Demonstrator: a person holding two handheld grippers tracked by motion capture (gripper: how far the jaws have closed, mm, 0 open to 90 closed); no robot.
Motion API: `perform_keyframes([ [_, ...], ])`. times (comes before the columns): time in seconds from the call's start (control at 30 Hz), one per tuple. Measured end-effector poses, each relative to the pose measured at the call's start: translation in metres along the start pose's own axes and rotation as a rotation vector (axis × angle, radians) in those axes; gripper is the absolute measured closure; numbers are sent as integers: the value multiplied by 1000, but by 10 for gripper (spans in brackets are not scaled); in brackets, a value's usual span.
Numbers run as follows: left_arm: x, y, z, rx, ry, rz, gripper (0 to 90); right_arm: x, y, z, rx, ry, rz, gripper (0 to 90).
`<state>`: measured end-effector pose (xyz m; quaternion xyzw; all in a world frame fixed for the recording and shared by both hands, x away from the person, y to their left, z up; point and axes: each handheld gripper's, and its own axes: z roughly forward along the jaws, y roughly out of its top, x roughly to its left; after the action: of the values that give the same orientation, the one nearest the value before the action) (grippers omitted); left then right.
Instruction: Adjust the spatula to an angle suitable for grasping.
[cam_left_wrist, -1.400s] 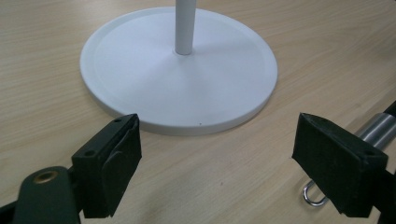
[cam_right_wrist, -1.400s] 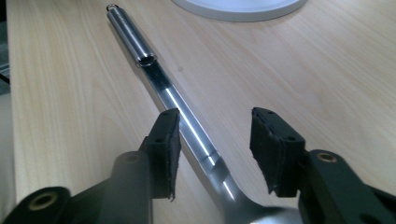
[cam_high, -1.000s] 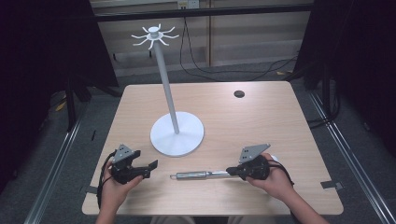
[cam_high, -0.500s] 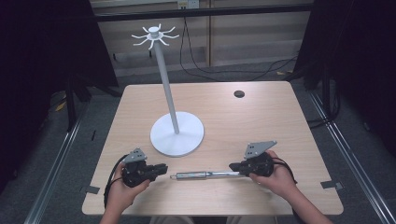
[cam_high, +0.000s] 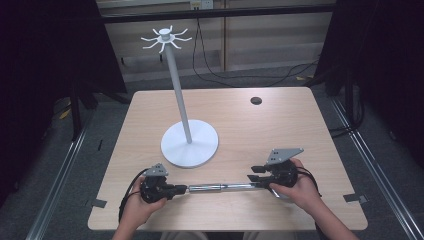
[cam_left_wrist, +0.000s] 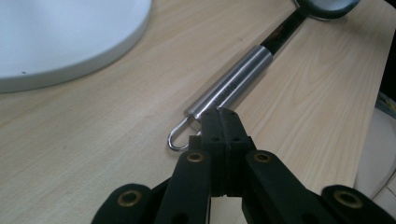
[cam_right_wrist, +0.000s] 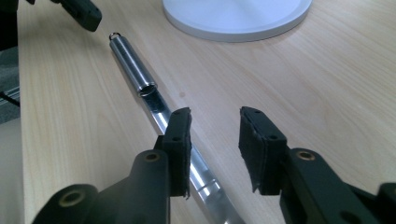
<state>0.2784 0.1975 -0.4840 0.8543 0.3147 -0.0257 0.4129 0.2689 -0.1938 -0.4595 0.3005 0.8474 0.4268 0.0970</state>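
High view: the metal utensil (cam_high: 220, 187) lies flat along the desk's (cam_high: 300, 125) near edge, just in front of the white stand (cam_high: 189, 143). Left gripper (cam_high: 176, 189) has just clamped its jaws on the handle's hook end; right gripper (cam_high: 256, 173), jaws just parting, straddles the shaft loosely.

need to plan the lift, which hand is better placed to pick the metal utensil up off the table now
Left. The left claw is shut at the hook end of the utensil's handle, apparently pinching it. The right claw has just been opening; its pads stand apart, with the shaft under one pad rather than between them.
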Motion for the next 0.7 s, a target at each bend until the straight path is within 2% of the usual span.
perform_keyframes([
  [0.1, -2, 0, 3, 17, 1, 17, 900, -1, -1, -1, -7, -10, 1, 593],
  [0.37, -3, -1, 8, 55, -16, 32, 900, -4, -1, -4, -21, -13, 14, 551],
  [0.57, -3, -2, 16, 88, -2, 38, 900, -5, -1, -6, -30, -21, 14, 501],
  [0.7, 0, -2, 18, 75, 10, 25, 900, -5, 0, -8, -34, -23, 16, 490],
])
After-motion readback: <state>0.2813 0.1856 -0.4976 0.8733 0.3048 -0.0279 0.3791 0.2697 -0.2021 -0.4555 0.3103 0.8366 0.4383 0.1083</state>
